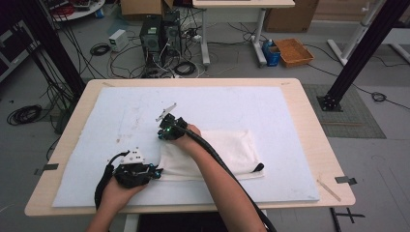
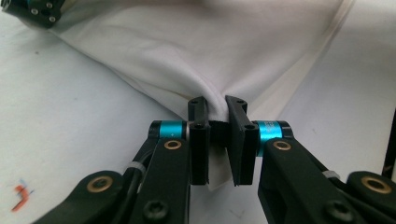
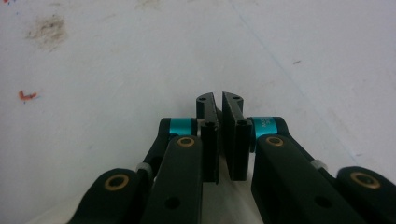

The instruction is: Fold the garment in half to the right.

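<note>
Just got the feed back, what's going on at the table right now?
A person is working a white cloth lying folded on the white mat. The left claw is shut on a corner of the cloth at its near left. The right claw sits at the cloth's far left corner, jaws nearly together with white fabric between them.

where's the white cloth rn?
High view: the white cloth lies folded on the mat, centre-right, between the left gripper pinching its near-left corner and the right gripper at its far-left corner.

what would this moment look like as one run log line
scene: white cloth on white mat | left gripper: shut on cloth corner | right gripper: shut, at cloth's far-left edge, grip on cloth unclear
</note>
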Action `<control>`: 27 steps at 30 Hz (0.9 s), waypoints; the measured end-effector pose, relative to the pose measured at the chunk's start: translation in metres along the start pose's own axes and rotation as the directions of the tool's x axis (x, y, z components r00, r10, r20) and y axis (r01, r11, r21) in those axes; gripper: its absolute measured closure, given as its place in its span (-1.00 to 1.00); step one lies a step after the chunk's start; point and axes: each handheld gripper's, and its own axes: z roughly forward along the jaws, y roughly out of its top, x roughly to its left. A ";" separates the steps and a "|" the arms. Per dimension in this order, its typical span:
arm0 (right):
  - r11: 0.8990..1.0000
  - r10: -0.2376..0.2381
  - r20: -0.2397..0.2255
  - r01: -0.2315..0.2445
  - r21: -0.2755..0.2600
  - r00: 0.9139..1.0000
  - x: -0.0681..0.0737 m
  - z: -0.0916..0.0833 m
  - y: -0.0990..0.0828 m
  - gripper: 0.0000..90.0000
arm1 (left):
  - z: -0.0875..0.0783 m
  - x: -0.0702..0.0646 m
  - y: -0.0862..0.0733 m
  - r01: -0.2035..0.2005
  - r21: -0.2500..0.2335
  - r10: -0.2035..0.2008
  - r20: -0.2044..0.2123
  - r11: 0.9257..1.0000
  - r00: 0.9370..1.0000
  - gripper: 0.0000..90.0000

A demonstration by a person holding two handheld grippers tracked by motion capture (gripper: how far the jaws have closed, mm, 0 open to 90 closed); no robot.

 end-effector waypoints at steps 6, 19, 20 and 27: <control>0.997 -0.004 0.006 0.005 -0.078 1.000 0.003 -0.006 0.008 0.94 | -0.006 0.004 0.000 0.002 -0.010 -0.002 -0.005 1.000 1.000 0.78; 0.981 0.015 -0.018 -0.019 -0.194 1.000 -0.006 -0.046 0.003 0.94 | -0.008 -0.008 0.019 -0.027 -0.072 0.030 0.045 0.997 0.999 0.78; 0.980 0.019 -0.016 -0.022 -0.199 1.000 -0.007 -0.049 0.002 0.94 | -0.009 -0.009 0.021 -0.025 -0.077 0.030 0.053 0.997 0.998 0.78; 0.974 0.036 0.007 -0.033 -0.222 0.999 -0.019 -0.079 -0.012 0.94 | -0.003 -0.019 0.045 -0.060 -0.091 0.068 0.091 0.994 0.994 0.78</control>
